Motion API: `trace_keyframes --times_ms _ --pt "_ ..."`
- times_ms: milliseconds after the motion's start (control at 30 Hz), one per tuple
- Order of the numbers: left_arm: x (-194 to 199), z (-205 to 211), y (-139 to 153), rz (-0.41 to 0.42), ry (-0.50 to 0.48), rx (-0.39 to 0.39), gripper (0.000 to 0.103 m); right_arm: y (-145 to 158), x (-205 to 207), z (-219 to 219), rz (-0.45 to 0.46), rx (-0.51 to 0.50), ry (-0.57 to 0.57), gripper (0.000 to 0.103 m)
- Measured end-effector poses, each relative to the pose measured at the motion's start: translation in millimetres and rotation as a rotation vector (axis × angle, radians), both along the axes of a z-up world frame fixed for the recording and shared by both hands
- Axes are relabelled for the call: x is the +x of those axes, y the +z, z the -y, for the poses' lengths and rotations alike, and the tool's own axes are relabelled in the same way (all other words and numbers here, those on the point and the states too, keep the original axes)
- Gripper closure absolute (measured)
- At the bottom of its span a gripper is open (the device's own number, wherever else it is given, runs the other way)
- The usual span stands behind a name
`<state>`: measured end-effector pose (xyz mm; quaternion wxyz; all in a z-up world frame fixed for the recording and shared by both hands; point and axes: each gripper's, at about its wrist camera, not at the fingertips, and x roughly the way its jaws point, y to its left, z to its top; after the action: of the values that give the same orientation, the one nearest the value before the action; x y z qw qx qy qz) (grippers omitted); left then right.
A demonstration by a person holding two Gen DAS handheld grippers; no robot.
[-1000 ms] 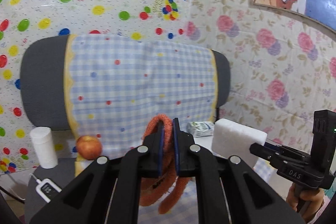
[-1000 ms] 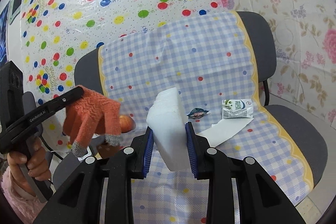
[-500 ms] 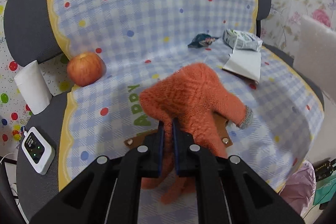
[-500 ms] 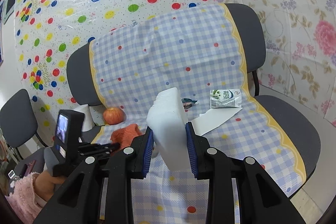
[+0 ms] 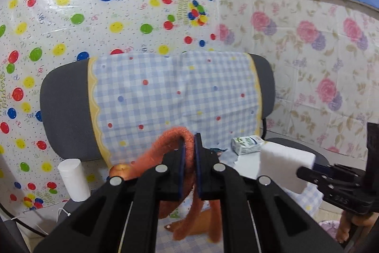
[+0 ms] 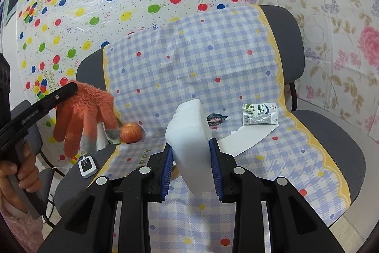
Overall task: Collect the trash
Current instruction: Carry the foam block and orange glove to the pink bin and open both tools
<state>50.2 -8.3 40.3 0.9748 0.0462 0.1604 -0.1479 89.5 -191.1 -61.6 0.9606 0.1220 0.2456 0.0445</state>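
Observation:
My left gripper is shut on an orange knit glove, which hangs limp from its jaws in front of the chair back. The right wrist view shows that glove dangling at the left from the left gripper, held by a hand. Between the blue pads of my right gripper, which is shut on it, sits a white foam block, raised over the seat. On the seat lie a small milk carton, a dark crumpled wrapper and a torn white paper sheet.
A grey chair draped in a blue checked cloth holds the litter. An apple rests at the seat's left edge. A white roll and a small white device sit on a second chair at the left. Patterned sheets cover the walls.
Half a second ago the left gripper was low over the seat with the glove; it has since risen to face the chair back. The right gripper kept the foam block and stayed put.

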Motion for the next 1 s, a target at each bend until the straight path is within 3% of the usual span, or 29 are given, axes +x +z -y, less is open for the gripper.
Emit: trace_keyframes --times_ms 400,700,1000 --pt "-45 57 -33 -0.011 -0.233 0.103 0.098 8 -56 22 -0.001 -0.028 -0.074 0.072" --pt "-84 109 -62 -0.05 -0.407 0.094 0.098 4 -122 56 -0.03 -0.052 -0.201 0.072" --pt "-135 185 -105 -0.122 -0.648 0.137 0.098 -20 -186 84 -0.127 -0.054 -0.333 0.072"
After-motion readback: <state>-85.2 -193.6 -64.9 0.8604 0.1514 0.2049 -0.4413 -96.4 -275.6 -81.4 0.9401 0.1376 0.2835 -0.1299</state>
